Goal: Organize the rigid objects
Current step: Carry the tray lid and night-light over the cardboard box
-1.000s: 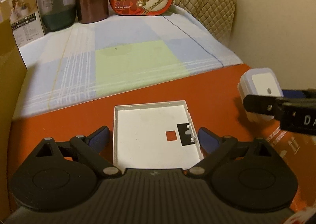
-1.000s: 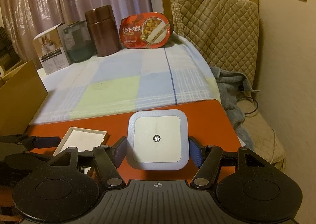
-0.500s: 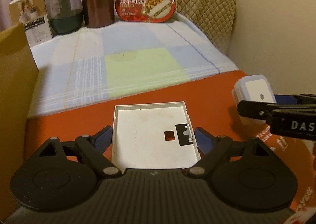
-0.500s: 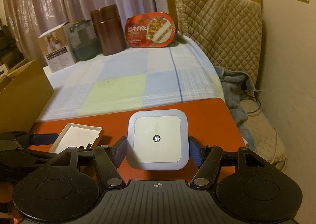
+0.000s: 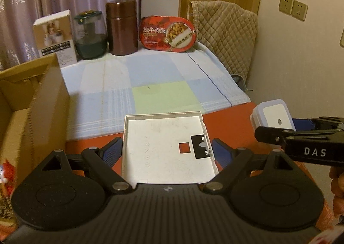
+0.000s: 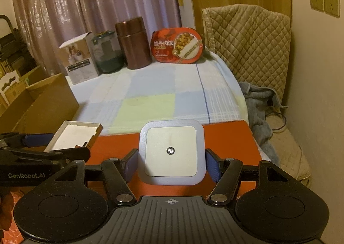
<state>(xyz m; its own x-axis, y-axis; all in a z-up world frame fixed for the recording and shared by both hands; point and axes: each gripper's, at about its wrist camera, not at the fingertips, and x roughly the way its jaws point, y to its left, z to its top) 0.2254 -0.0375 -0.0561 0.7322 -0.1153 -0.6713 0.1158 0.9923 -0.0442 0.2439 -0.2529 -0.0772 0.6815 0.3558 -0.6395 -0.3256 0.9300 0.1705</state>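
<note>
Left gripper point(image 5: 166, 150) is clamped on a white tray point(image 5: 165, 147), a shallow square plastic shell with a thin raised rim, a small square cut-out and a black notched patch near its right wall; blue pads press both side walls. The tray is held over the near part of the counter, above the glossy red board point(image 5: 228, 119) and reaching the cloth's near edge. Right gripper point(image 6: 171, 163) is clamped on a night light point(image 6: 171, 152), a rounded-square block with a smooth grey rim, a cream face and a small round sensor at centre; pads bear on its left and right sides, over the red board near the counter's right edge. A checked cloth point(image 6: 150, 93), pale blue and green, covers the counter's far part. Along the far edge stand a printed carton point(image 6: 78, 59), a dark glass jar point(image 6: 106, 53), a brown metal cylinder flask point(image 6: 133, 42) and an oval red meal box point(image 6: 177, 45), tilted up. A cardboard box point(image 5: 32, 102) stands at the left edge.
</note>
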